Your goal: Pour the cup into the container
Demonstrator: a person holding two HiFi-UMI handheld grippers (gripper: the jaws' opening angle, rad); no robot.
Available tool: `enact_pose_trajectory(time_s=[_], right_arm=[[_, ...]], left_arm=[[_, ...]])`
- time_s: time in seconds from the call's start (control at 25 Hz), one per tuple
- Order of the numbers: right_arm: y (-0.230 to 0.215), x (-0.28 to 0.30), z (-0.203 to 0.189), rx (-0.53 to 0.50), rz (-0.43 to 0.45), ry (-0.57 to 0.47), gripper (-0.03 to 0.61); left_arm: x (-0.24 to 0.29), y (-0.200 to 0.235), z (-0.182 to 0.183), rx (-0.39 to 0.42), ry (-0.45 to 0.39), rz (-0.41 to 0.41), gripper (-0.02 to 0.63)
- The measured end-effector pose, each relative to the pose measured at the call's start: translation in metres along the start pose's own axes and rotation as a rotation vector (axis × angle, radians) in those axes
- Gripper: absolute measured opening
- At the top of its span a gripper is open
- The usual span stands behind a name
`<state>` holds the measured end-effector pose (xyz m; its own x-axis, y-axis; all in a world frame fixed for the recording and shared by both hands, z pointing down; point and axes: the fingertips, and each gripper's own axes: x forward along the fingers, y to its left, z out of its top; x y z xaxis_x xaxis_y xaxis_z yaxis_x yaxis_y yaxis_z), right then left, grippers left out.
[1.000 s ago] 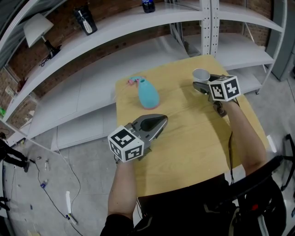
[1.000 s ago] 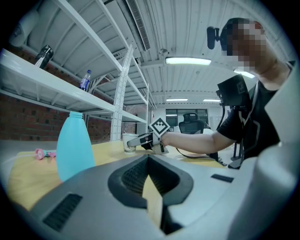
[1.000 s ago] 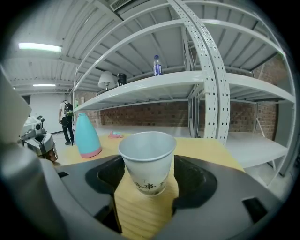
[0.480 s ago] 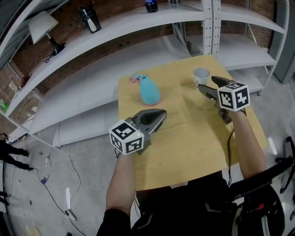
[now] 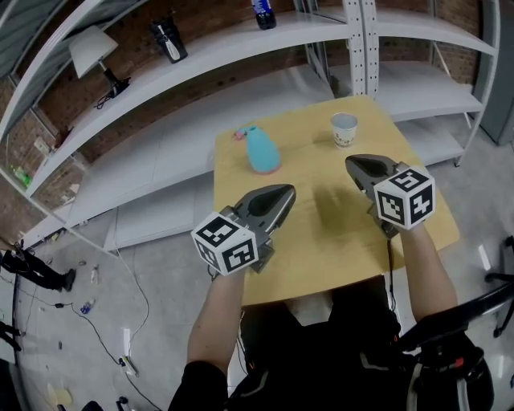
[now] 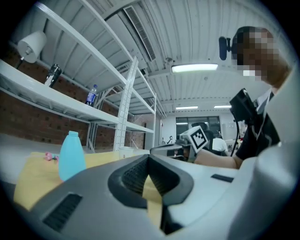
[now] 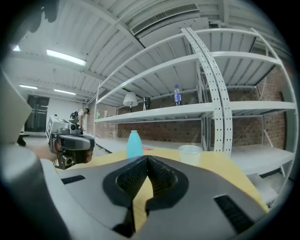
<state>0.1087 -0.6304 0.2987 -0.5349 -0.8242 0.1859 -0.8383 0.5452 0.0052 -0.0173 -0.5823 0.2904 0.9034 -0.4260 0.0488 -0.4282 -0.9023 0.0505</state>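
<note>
A white paper cup (image 5: 344,128) stands upright near the far right corner of the wooden table (image 5: 337,233). The light blue bottle-shaped container (image 5: 261,150) stands at the far left. My right gripper (image 5: 352,163) hovers over the table well short of the cup; its jaws have just closed, with nothing between them. My left gripper (image 5: 286,191) is shut and empty, nearer than the container. The right gripper view shows the cup (image 7: 190,153) and the container (image 7: 134,144) beyond the shut jaws. In the left gripper view the container (image 6: 71,154) is at the left.
White metal shelving (image 5: 241,48) runs behind the table, with a lamp (image 5: 92,44) and a dark bottle (image 5: 262,14) on it. A small pink thing (image 5: 238,135) lies beside the container. The floor at the left holds cables.
The right gripper has drawn back from the cup toward me, leaving it standing, and its jaws have closed. The left gripper has also pulled back and risen a little.
</note>
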Motion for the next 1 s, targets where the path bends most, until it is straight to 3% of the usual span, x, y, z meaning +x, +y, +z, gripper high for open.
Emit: enact_pose_trajectory(time_s=[0.36,0.68,1.0], right_arm=[[0.065,-0.104,0.004,-0.001,0.032,-0.094,0.002],[0.146,-0.228,-0.025,0.022,0.037,-0.111,0.002],[0.227,-0.357,-0.059,0.034,0.073,-0.095,0.002]], left_arm=[[-0.072,-0.103,0.006,-0.011,-0.105,0.183,-0.008],[-0.129,-0.237,-0.009,0.008,-0.087,0.208,-0.008],[-0.192,-0.371,-0.029,-0.03,-0.098,0.265,-0.008]])
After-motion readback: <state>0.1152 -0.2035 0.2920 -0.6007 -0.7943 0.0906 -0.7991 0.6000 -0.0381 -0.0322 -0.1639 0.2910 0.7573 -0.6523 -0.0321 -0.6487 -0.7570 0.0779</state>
